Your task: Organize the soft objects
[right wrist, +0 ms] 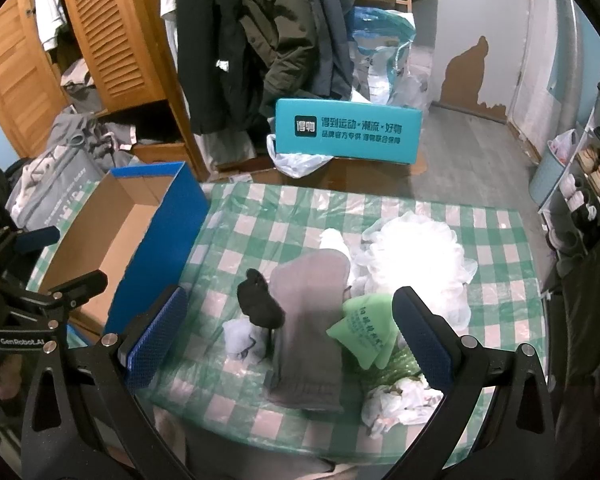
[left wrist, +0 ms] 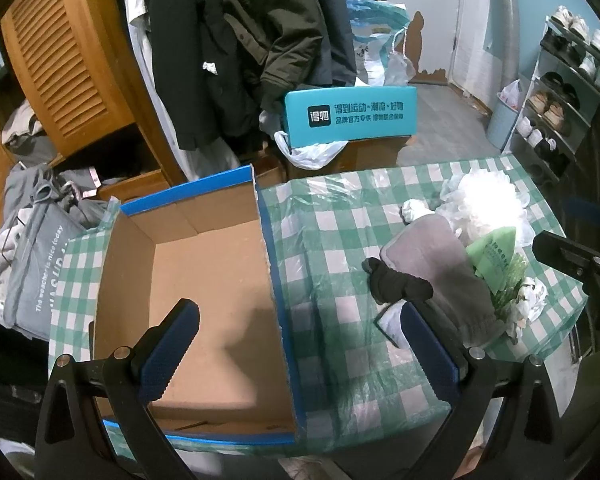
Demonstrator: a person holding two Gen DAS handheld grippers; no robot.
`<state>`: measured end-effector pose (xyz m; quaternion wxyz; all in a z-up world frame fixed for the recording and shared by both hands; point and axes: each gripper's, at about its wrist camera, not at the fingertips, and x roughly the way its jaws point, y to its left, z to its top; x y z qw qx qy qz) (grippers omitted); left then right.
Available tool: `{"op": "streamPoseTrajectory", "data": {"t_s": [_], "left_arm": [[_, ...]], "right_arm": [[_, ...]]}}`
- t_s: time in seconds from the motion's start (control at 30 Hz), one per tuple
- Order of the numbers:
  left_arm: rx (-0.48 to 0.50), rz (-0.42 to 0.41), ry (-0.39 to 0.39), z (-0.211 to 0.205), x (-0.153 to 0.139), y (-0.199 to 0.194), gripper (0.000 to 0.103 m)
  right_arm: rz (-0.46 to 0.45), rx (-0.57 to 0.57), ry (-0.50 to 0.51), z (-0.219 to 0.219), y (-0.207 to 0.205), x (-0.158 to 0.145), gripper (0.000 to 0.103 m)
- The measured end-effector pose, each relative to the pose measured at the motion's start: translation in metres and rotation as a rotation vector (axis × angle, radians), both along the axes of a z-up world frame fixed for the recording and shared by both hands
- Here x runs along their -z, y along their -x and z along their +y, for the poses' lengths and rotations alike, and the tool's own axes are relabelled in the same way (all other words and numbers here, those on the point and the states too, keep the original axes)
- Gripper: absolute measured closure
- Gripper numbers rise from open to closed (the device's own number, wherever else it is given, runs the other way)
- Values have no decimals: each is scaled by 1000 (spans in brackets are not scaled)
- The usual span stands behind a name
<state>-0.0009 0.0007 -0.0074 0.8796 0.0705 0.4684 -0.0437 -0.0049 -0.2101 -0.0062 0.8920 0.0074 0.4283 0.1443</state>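
On the green checked tablecloth [right wrist: 260,216] lies a pile of soft things: a grey cloth [right wrist: 308,328], a black glove [right wrist: 260,300], a white mesh puff [right wrist: 416,256], a green packet [right wrist: 364,328] and crumpled white bags [right wrist: 396,400]. My right gripper [right wrist: 288,336] hangs open above the grey cloth and glove. An empty blue cardboard box [left wrist: 204,288] stands at the table's left. My left gripper [left wrist: 300,328] is open over the box's right wall, with the grey cloth [left wrist: 440,272] and black glove [left wrist: 396,284] just to its right. Nothing is held.
A teal shoe box [right wrist: 348,130] rests on a wooden stand behind the table, with hanging coats [right wrist: 276,32] and a louvred wooden wardrobe [right wrist: 108,32] beyond. A grey laundry bag [left wrist: 36,272] sits left of the table. A shoe rack [left wrist: 560,92] lines the right wall.
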Motion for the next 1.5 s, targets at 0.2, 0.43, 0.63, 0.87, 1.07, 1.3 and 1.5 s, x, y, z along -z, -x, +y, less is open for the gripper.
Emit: {"op": "streamPoseTrajectory", "data": {"t_s": [0.2, 0.43, 0.63, 0.87, 1.07, 1.3, 1.5], "left_arm": [[7, 5, -4, -2, 3, 2, 1], [5, 4, 1, -3, 4, 4, 1], [5, 7, 0, -3, 4, 3, 1], [6, 8, 0, -3, 5, 3, 1], [5, 19, -1, -8, 10, 4, 1], [-2, 36, 6, -6, 13, 0, 1], [-2, 54, -4, -7, 16, -4, 1]], "right_arm": [[3, 2, 2, 0, 0, 2, 2], [4, 2, 4, 0, 2, 5, 2], [6, 2, 7, 1, 1, 4, 2], [6, 0, 13, -1, 1, 8, 2], [9, -1, 13, -3, 2, 10, 2], [11, 4, 24, -7, 0, 14, 2], [19, 15, 33, -10, -3, 13, 2]]}}
